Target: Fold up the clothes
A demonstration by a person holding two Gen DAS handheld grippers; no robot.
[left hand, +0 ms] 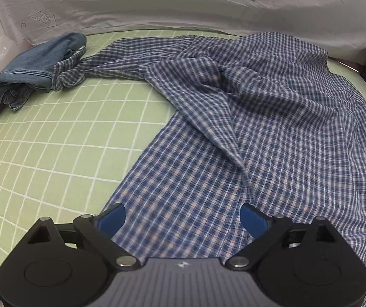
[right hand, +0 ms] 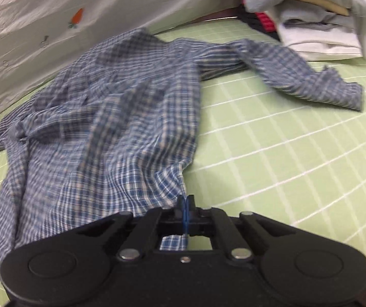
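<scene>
"LOOK HERE" arrow (left hand: 43,19) on backdrop sheet (left hand: 157,7)

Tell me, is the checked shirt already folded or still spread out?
Spread out, not folded. The checked shirt lies rumpled on the green mat, both sleeves stretched outward, its hem corner pinched in the right gripper.

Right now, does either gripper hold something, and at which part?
The right gripper is shut on the checked shirt, pinching its near hem corner. The left gripper is open above the shirt and holds nothing.
</scene>
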